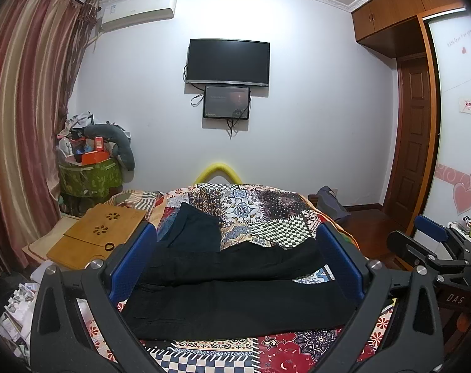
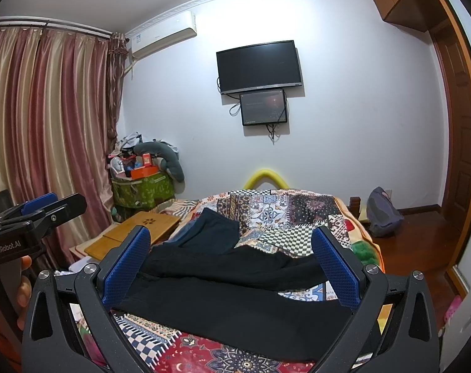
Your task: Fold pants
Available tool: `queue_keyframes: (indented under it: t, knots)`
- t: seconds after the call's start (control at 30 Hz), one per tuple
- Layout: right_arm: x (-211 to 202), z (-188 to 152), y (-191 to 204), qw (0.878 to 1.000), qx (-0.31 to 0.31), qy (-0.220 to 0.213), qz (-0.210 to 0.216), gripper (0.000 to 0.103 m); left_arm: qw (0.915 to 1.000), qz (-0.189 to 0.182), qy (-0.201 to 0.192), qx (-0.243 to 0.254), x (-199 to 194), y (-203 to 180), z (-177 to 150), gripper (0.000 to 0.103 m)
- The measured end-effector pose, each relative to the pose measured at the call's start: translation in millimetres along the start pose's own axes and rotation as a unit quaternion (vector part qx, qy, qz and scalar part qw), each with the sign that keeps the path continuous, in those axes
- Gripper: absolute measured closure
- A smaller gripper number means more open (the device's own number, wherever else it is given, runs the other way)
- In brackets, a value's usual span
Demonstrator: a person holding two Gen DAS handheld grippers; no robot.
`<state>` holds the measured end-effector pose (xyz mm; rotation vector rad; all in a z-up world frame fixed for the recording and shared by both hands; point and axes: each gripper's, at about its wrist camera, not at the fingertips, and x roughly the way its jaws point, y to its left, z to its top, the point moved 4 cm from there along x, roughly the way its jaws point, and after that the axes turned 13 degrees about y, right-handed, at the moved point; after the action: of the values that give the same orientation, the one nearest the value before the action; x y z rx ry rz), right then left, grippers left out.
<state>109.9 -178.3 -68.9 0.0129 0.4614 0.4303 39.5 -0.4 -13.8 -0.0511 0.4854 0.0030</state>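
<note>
left gripper [image 1: 237,256] jaws wide, empty | right gripper [image 2: 230,262] likewise | black pants [image 1: 235,298] sprawled at quilt's [image 1: 244,208] near edge, legs probably uneven | pinch both cuffs evenly before folding

— Where do the pants [image 1: 235,295] lie?
— Across the bed [image 1: 297,351], legs running left to right, in front of both grippers. A second garment [image 1: 195,230] lies behind them.
— And left of the bed?
— A lap table [image 1: 101,233], it seems; behind it a heaped basket [image 1: 89,177]. A bag [image 2: 384,214] sits on the floor to the right.
</note>
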Motion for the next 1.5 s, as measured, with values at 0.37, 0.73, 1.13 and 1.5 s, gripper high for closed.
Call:
queue_keyframes:
  t: [0.37, 0.73, 1.13, 1.5]
  knots:
    - [22.1, -6.9, -16.1, 1.0, 0.0, 0.02, -0.006, 0.0, 0.9998, -0.004, 0.021, -0.005, 32.2, 12.0, 2.8, 0.0]
    - [93.5, -2.6, -30.5, 0.997, -0.036, 0.065, -0.031, 0.0, 0.9962, 0.022, 0.082, -0.018, 131.6, 60.1, 20.0, 0.0]
    - [203.3, 1.0, -62.5, 0.986, -0.07, 0.146, -0.031, 0.0, 0.9843, 0.078, 0.154, -0.038, 275.3, 146.3, 25.5, 0.0]
    - [303.5, -6.3, -98.0, 0.968, -0.073, 0.239, 0.016, 0.001, 0.9579, 0.121, 0.258, -0.035, 413.6, 234.6, -7.6, 0.0]
